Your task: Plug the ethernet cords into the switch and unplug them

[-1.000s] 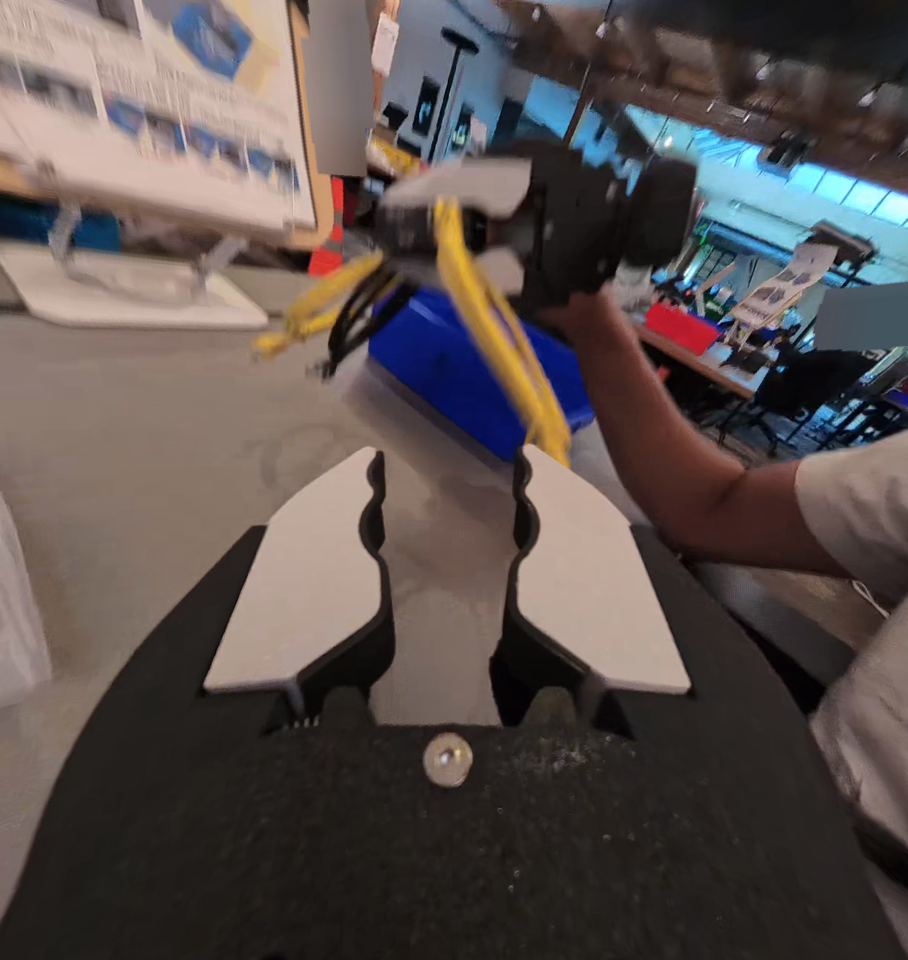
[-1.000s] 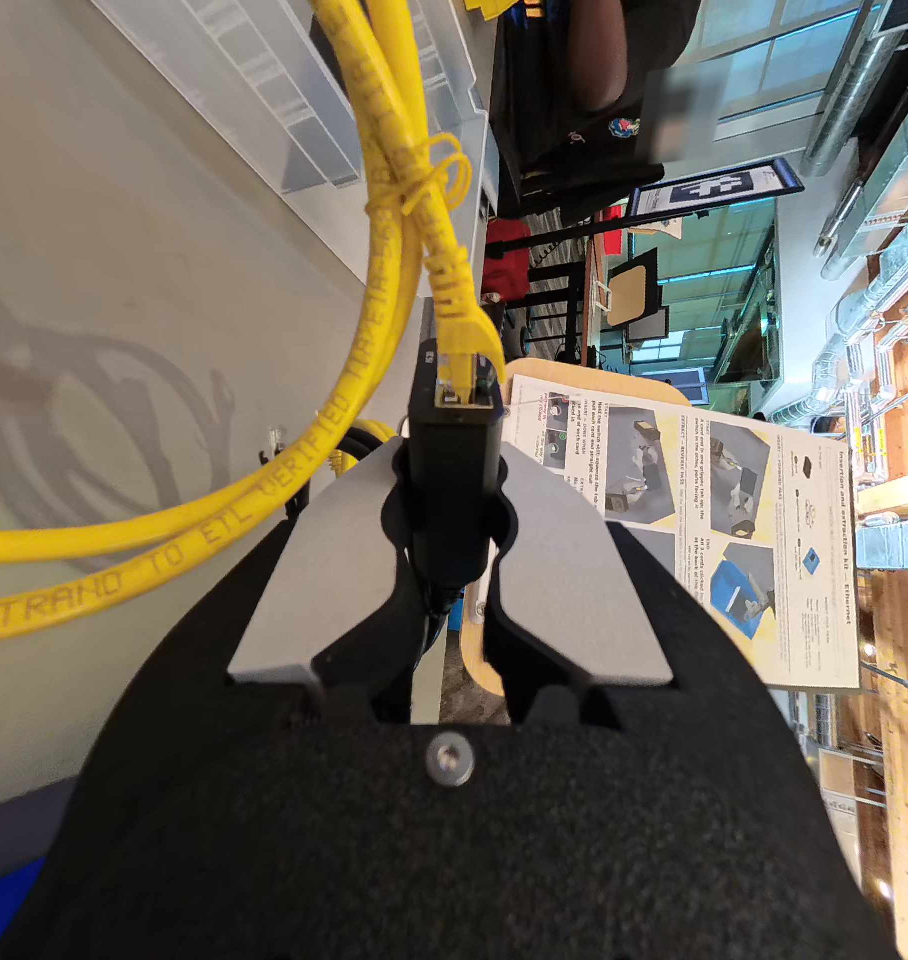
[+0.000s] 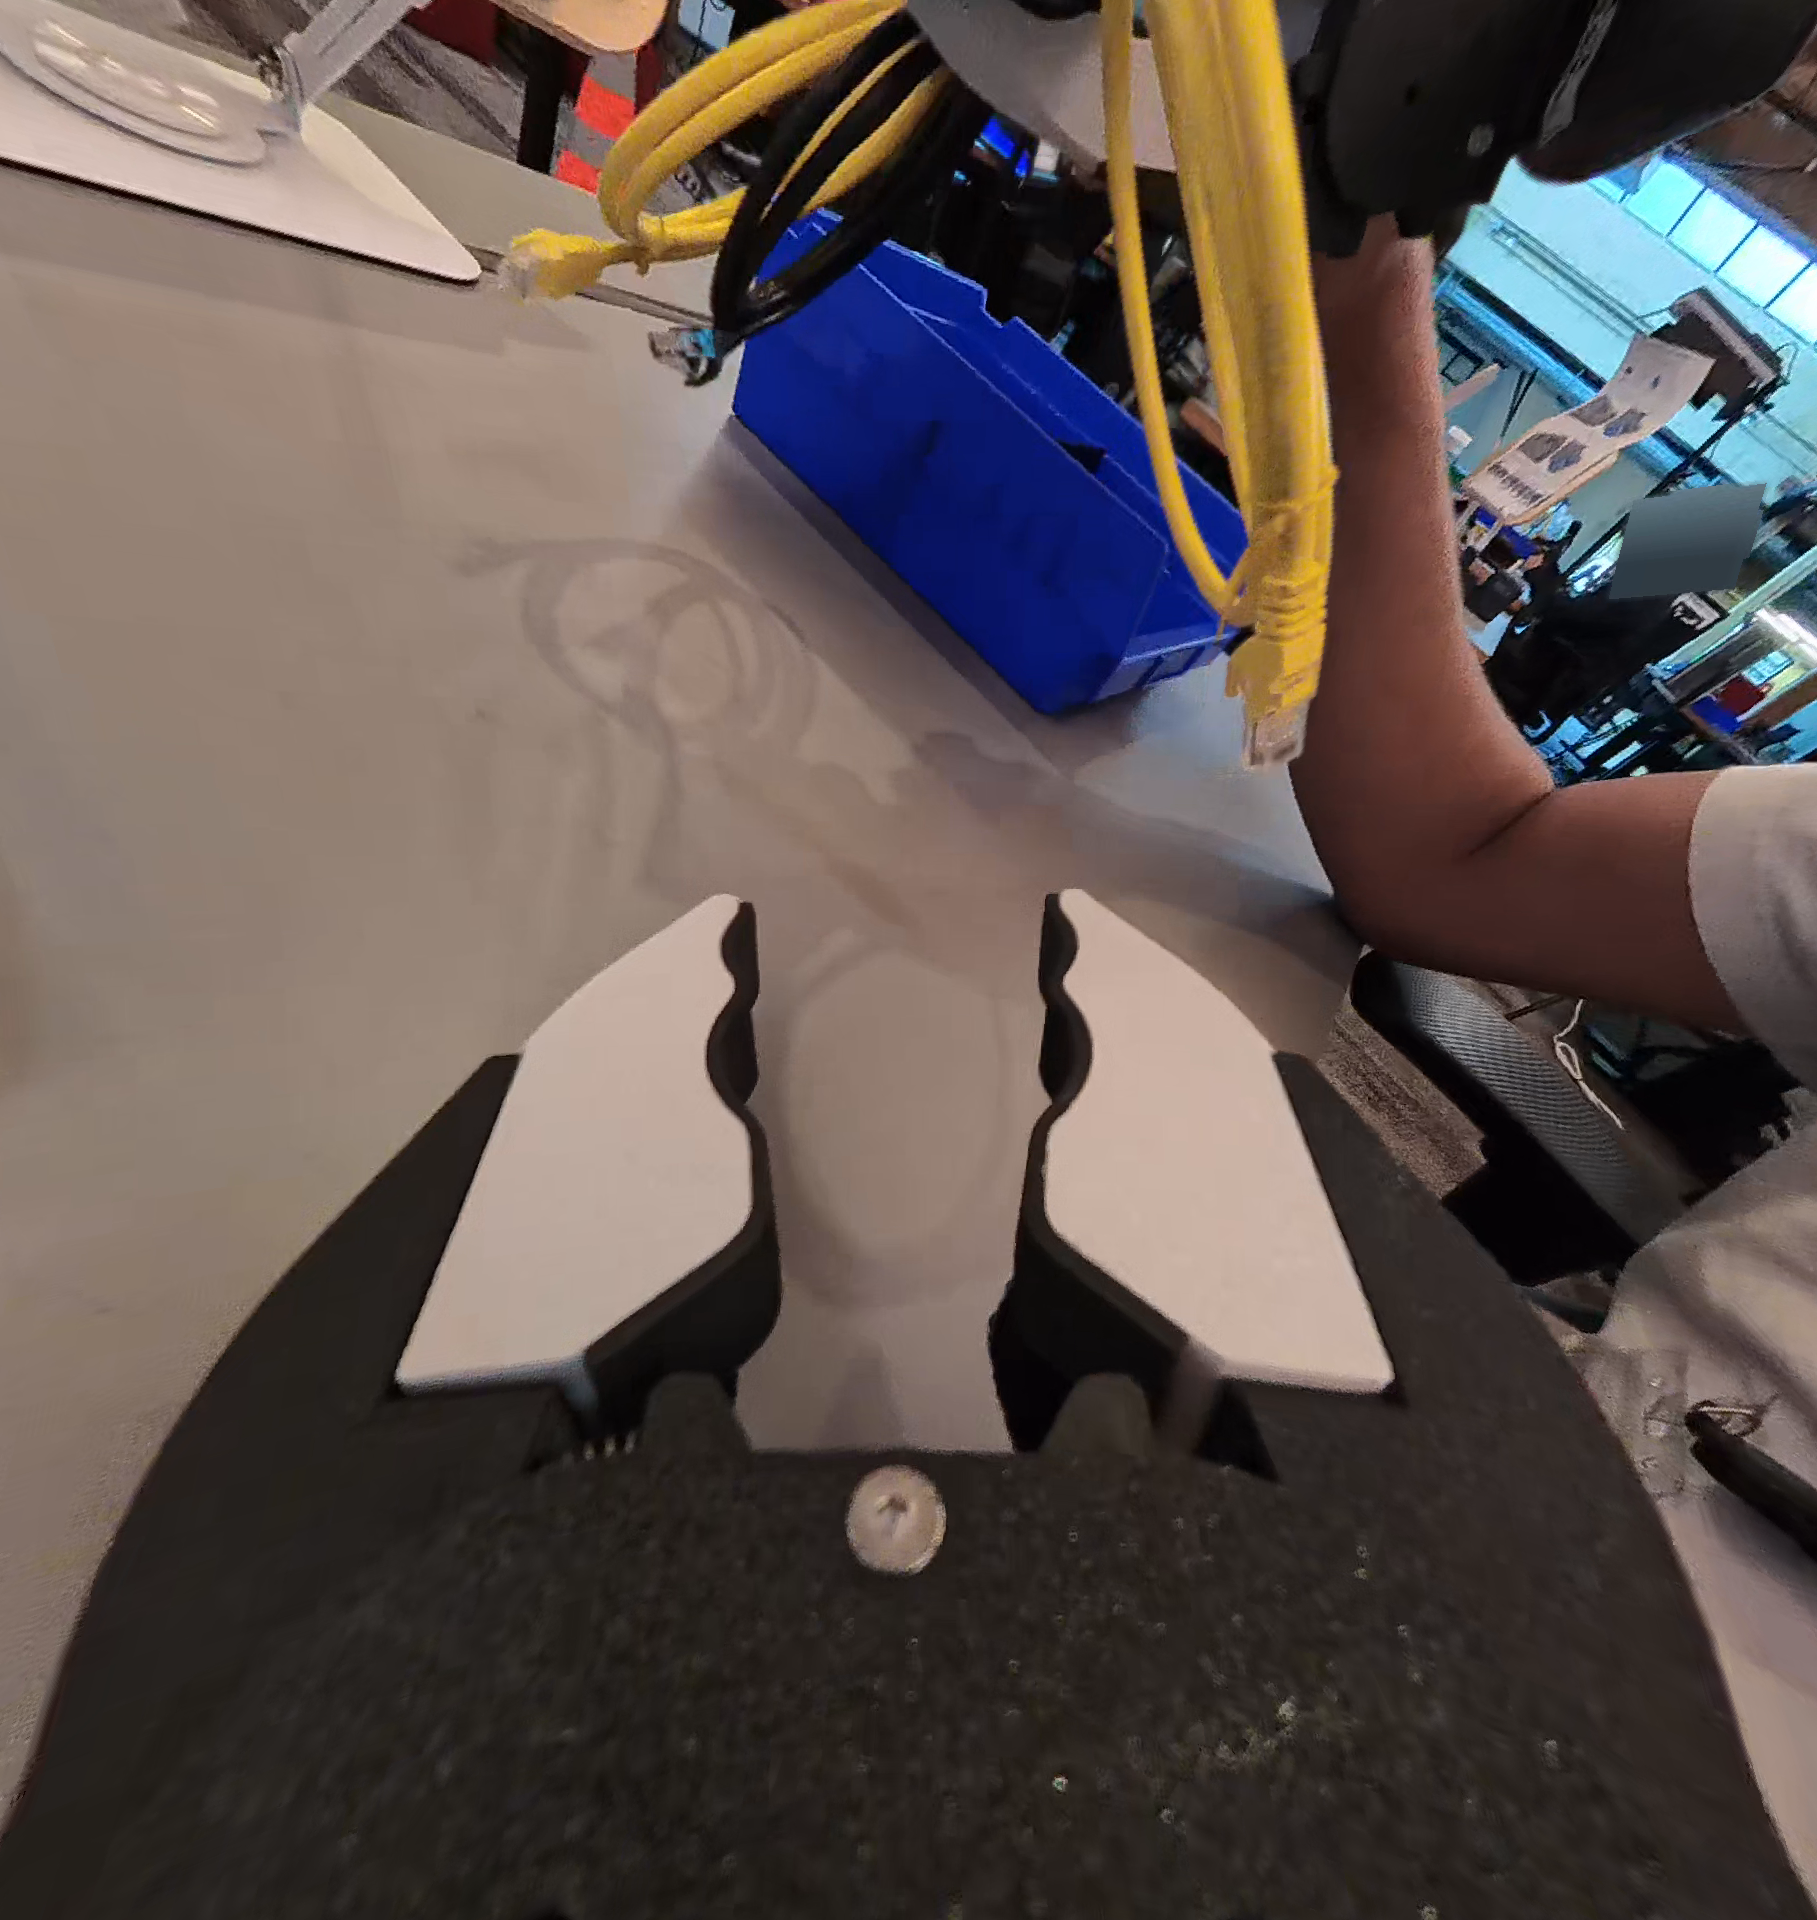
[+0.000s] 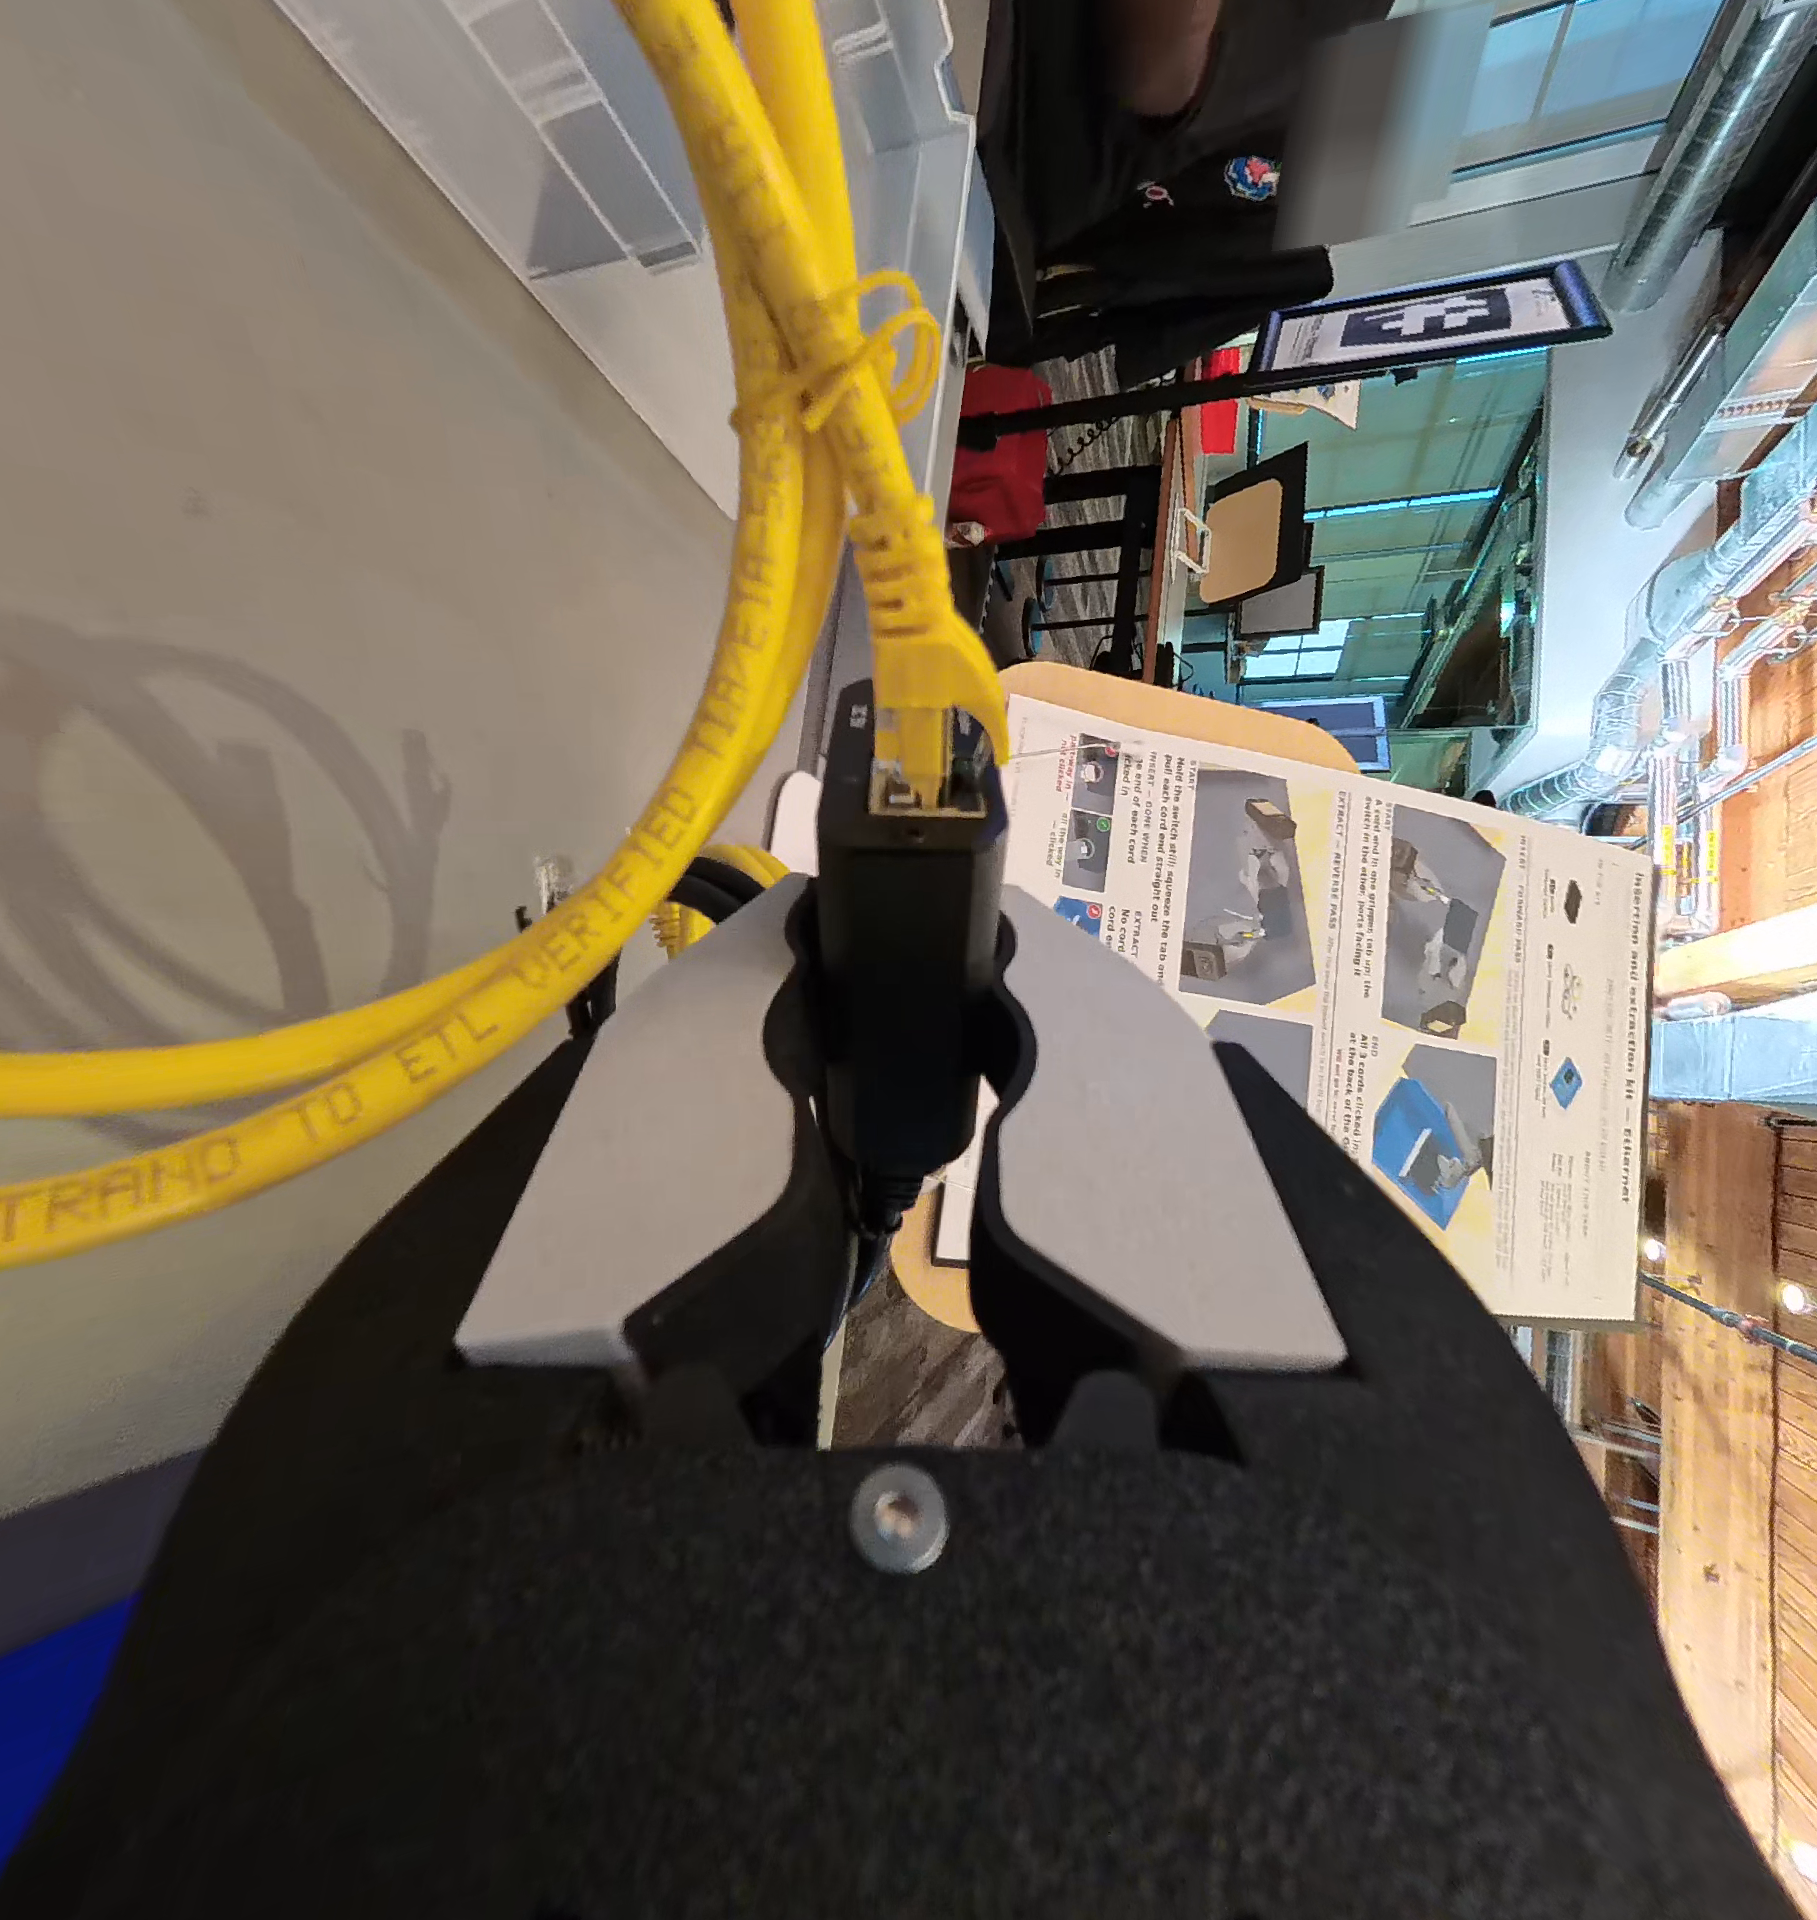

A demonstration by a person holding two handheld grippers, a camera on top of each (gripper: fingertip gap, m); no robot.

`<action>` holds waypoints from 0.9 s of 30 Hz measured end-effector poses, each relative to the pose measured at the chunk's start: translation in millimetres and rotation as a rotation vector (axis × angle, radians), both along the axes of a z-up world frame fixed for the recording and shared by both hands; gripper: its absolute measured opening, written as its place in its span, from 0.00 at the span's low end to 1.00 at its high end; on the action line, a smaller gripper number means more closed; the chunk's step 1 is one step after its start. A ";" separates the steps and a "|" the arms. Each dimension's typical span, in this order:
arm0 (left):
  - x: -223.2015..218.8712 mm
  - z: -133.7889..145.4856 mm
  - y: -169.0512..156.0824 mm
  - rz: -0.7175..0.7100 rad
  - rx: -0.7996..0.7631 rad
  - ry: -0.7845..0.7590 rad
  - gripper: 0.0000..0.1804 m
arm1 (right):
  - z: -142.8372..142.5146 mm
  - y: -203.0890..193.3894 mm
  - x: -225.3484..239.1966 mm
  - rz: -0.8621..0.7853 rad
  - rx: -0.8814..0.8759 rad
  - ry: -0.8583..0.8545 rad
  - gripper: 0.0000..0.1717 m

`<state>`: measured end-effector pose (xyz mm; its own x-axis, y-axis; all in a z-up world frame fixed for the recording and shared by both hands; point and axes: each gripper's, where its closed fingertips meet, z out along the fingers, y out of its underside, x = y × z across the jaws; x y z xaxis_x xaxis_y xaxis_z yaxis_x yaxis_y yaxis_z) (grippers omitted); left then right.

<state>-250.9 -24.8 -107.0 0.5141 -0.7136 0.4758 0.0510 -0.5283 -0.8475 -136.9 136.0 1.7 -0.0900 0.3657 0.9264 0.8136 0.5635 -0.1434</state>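
Right gripper point(image 4: 899, 997): your pads point(image 4: 790, 997) pinch the black switch point(image 4: 904, 935) on both narrow sides, port face pointing away from you. The hold looks square, with no tilt visible.
Plugged cord: one yellow ethernet cord point(image 4: 779, 582) has its plug point(image 4: 919, 727) seated in a port at the switch's far end. Its loop, tied with a yellow twist tie point(image 4: 862, 353), sags to the left.
Left gripper point(image 3: 896, 997): your fingers point(image 3: 623, 1122) are spread, with nothing between them, low over the grey table point(image 3: 260, 623).
Free plugs: in the left wrist view, a second yellow plug point(image 3: 1273, 707) dangles at right beside your forearm point(image 3: 1455, 810). Another yellow plug point(image 3: 551, 260) and a black cord's plug point(image 3: 686, 343) hang at far left, near the blue bin point(image 3: 966, 488).
Step in hand (judged): fetch a loose plug and insert it.
Method: take the dangling yellow plug just behind its boot, not on the cable, so it cannot swivel. Turn the latch tab to match the port. Push straight along the port axis while your right grip resists.
Risk: the tied loops may drag on the plug, and a skewed entry will jam.
Unclear: how many ports remain free.
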 end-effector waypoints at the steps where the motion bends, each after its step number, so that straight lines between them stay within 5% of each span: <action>1: 1.8 -0.6 -0.7 -0.003 -0.001 0.004 0.28 | 1.4 -1.3 -0.2 0.004 -0.001 0.005 0.15; 12: 17.7 -8.7 -12.5 -0.052 -0.010 0.064 0.27 | 25.0 -8.3 10.5 0.001 -0.165 0.114 0.15; 16: 18.3 -6.2 -18.4 -0.076 -0.024 0.032 0.27 | 61.8 13.3 79.7 -0.136 -0.516 0.042 0.15; 20: 20.0 -8.5 -20.8 -0.101 -0.047 0.020 0.27 | 104.9 77.2 195.9 -0.450 -0.627 -0.113 0.15; 24: 26.3 -8.3 -24.0 -0.129 -0.080 -0.012 0.27 | 72.5 110.7 293.3 -0.703 -0.760 -0.389 0.15; 27: 32.1 -10.4 -26.3 -0.146 -0.082 0.007 0.27 | 30.2 112.9 290.7 -0.652 -0.946 -0.310 0.15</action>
<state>-218.8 -51.1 -117.4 0.4117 -0.7397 0.5324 -0.0370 -0.5973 -0.8012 153.7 248.9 31.9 0.1938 0.9523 0.2359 0.9808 -0.1932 -0.0260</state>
